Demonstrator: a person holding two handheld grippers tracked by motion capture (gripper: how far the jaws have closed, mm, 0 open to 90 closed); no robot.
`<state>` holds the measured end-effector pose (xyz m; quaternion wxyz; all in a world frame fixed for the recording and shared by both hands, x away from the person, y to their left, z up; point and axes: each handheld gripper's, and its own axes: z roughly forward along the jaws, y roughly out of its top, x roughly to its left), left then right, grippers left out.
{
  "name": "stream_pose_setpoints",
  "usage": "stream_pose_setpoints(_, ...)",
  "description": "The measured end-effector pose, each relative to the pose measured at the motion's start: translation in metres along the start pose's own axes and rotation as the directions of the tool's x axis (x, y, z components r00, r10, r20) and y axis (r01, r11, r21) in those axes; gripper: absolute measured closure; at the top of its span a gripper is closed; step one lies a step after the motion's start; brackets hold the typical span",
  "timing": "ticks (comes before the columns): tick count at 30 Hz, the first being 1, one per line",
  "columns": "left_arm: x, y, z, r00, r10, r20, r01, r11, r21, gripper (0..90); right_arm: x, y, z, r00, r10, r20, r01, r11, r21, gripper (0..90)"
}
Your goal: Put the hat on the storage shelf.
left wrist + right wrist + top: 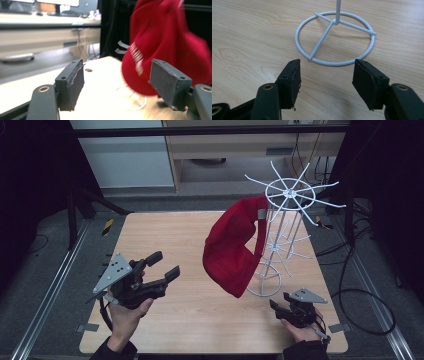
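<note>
Left hand: my left hand [125, 312] came in from the bottom left of the high view, the forearm pointing up and a little right, the tool tilted upward above the worktop [165, 240].
Left tool: my left tool [165, 265] had its two jaws spread wide, and nothing was between them. In the left gripper view the jaws pointed toward the red cap, which looked blurred there.
Right hand: my right hand [300, 330] was low at the near right corner of the worktop, the wrist close to the front edge.
Right tool: my right tool [278, 303] was also spread, with nothing pinched. In the right gripper view its jaws pointed down at the wood, just before the base ring [334, 37] of the rack and not touching it.
Red cap: the red cap [230, 245] hung on the left side of the white wire rack [287, 220], its top part up at the rack's upper arms and its lower part hanging down above the worktop.
Wire rack: it stood upright at the right half of the worktop, between the cap and the right edge.
</note>
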<state>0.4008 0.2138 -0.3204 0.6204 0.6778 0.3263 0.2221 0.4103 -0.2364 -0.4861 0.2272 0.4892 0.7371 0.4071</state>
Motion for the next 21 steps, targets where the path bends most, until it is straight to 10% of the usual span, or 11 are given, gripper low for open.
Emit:
stream_pose_setpoints(8, 0.04, -0.061, -0.006, 0.9918, -0.033, -0.124, 0.05, 0.9896, 0.135, 28.3, -0.003, -0.001, 0.001, 0.9997, 0.021, 0.008, -0.021, 1.0, -0.002, 33.6)
stream_pose_setpoints(21, 0.094, -0.135, -0.01, 0.9517, -0.032, -0.305, 0.141, 0.9293, 0.341, 28.6, -0.005, -0.003, 0.003, 0.9985, 0.049, 0.026, -0.049, 0.999, 0.006, 28.0)
